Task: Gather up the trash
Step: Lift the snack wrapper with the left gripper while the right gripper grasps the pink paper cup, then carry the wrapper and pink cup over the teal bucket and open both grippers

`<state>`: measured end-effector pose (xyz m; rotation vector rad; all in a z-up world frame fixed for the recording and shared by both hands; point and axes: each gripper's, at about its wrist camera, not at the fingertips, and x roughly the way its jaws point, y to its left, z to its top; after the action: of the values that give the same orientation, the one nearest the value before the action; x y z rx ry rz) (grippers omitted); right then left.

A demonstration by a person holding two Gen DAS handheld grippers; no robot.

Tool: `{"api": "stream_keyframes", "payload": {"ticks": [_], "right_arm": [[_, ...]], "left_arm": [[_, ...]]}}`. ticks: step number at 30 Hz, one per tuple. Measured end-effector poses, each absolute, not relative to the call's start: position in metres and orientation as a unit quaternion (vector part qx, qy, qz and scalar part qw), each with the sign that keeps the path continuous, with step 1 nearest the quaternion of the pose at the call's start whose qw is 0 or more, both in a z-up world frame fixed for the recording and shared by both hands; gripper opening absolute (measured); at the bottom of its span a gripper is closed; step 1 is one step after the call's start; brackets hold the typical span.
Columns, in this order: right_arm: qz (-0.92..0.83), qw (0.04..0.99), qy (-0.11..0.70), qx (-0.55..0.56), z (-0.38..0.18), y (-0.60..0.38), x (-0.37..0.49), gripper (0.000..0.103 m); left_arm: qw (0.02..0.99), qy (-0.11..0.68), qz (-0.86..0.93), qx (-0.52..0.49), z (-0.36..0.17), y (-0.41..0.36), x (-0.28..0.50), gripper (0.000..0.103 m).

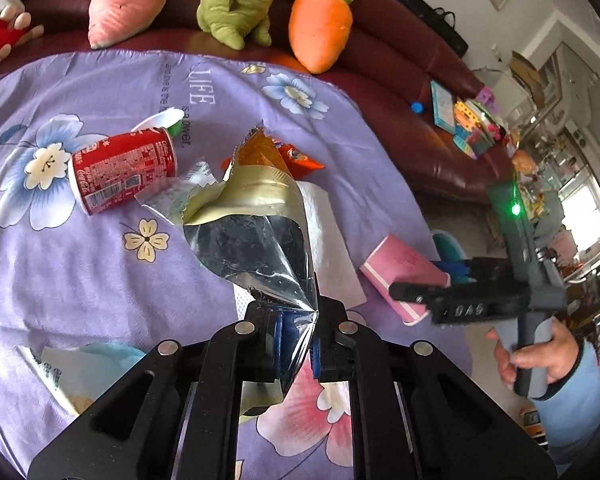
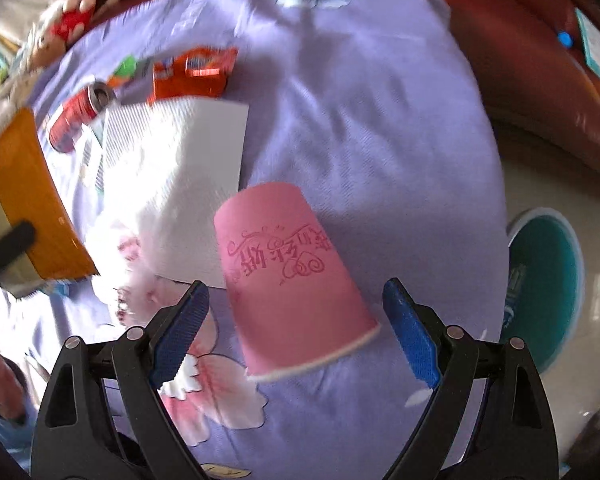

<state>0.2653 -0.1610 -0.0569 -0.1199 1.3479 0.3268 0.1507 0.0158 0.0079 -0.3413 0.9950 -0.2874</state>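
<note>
Left tool (image 1: 296,344) clamped on one foil bag (image 1: 256,248) (right tool (image 2: 296,336) agape beside one pink cup (image 2: 288,276)).

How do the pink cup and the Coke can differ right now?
The pink paper cup sits between the right gripper's open fingers, ungripped; the red Coke can has no gripper near it. The cup tapers and is paper; the can is a metal cylinder. Both lie on their sides on the purple cloth.

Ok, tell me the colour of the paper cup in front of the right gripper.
Pink, with darker pink ornate lettering; the paper cup shows best in the right wrist view.
</note>
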Motion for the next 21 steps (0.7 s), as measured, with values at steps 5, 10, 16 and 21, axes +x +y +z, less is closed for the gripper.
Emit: {"api": "stream_keyframes", "payload": {"ticks": [5, 10, 16, 21], "right_arm": [[0.157, 0.777, 0.610, -0.012, -0.053, -0.177, 0.260, 0.061], [0.146, 0.794, 0.587, 0.061, -0.033, -0.215, 0.256, 0.060], [0.118, 0.822, 0.543, 0.124, 0.000, -0.282, 0.246, 0.060], [0.083, 0.836, 0.514, 0.172, 0.014, -0.343, 0.232, 0.060]], "left_arm": [[0.853, 0.477, -0.149, -0.153, 0.010, 0.002, 0.161, 0.011], [0.855, 0.469, -0.173, -0.136, 0.025, -0.024, 0.172, 0.011], [0.853, 0.468, -0.211, -0.095, 0.037, -0.080, 0.180, 0.011], [0.838, 0.479, -0.253, -0.067, 0.040, -0.145, 0.188, 0.011]]}}
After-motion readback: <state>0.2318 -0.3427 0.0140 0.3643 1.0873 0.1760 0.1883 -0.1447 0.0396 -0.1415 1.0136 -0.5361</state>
